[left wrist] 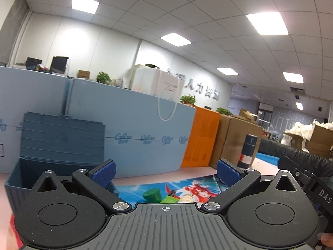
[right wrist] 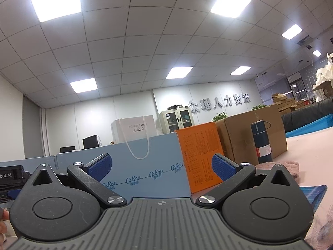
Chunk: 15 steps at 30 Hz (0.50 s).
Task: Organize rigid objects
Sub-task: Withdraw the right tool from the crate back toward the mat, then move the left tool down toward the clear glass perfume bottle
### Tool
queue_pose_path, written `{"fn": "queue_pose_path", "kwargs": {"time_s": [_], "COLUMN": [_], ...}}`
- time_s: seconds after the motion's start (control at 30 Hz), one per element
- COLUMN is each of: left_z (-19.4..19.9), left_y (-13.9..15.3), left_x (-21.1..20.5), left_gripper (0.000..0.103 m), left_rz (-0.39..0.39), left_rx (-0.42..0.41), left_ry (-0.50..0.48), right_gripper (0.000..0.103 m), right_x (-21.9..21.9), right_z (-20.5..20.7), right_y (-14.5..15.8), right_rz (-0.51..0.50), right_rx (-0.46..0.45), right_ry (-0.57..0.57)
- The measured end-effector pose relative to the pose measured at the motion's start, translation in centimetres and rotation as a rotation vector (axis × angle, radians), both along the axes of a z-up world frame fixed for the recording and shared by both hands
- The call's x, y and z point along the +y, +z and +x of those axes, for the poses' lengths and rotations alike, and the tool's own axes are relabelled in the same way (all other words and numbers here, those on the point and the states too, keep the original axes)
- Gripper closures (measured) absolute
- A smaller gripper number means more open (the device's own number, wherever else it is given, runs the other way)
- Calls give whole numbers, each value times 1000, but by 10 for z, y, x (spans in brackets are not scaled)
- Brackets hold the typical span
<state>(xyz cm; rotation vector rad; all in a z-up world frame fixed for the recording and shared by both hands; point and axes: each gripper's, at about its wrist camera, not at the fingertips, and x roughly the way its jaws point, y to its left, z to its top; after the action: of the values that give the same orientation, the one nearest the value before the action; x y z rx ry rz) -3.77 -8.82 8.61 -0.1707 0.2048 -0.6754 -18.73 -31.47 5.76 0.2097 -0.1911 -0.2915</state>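
Left wrist view: left gripper (left wrist: 165, 171) has its jaws spread wide, blue pads (left wrist: 104, 173) far apart, nothing between them. Camera tilts up, mostly wall and ceiling. Blue storage box (left wrist: 14, 179) sits at 9 o'clock, lid (left wrist: 62, 137) standing upright and open, left finger just in front of its near corner. Between the fingers, low at 6 o'clock, a printed cartoon mat (left wrist: 187, 187) lies on the pink table (left wrist: 264, 166). On the mat: a dark green cap-like piece (left wrist: 152, 194), and just to its right a lighter green piece (left wrist: 170, 199), partly hidden by the gripper body. Behind, a light blue board (left wrist: 135, 129) runs across, an orange box (left wrist: 204, 137) at 2 o'clock, cardboard boxes (left wrist: 235, 141) next to it, a dark bottle (left wrist: 248, 150) at 3 o'clock. Part of the other gripper shows at the right edge.

Right wrist view: right gripper (right wrist: 161, 167) is likewise wide open, holding nothing. Camera points up, no green pieces visible here. Light blue board (right wrist: 145, 162) straight ahead at 12, orange box (right wrist: 199, 156) just right of it, cardboard box (right wrist: 254, 133) at 2 o'clock, dark bottle (right wrist: 262, 141) standing upright in front of it. A pinkish cloth (right wrist: 287, 164) lies at the bottle's base. Mat corner (right wrist: 316, 191) at 4 o'clock.
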Motion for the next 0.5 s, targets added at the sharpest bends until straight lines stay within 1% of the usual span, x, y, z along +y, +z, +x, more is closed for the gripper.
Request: {"fn": "queue_pose_path", "kwargs": {"time_s": [0.13,0.33,0.43,0.5], "left_z": [17,45,56,61], "left_y": [-9,-34,-52,-63], "left_x": [-14,-21,-18,-17], "left_gripper": [0,0,0,0], "left_rz": [18,11,-9,-6], "left_rx": [20,24,42,46], "left_ry": [6,66,119,125], "right_gripper": [0,0,0,0], "right_x": [-6,-26,-37,-43], "right_z": [20,66,90,101], "right_y": [-7,-24,-38,-50], "right_rz": [-15,4,63,126], "right_rx": [29,67,100,119], "right_ry": [-15,-28,-8,11]}}
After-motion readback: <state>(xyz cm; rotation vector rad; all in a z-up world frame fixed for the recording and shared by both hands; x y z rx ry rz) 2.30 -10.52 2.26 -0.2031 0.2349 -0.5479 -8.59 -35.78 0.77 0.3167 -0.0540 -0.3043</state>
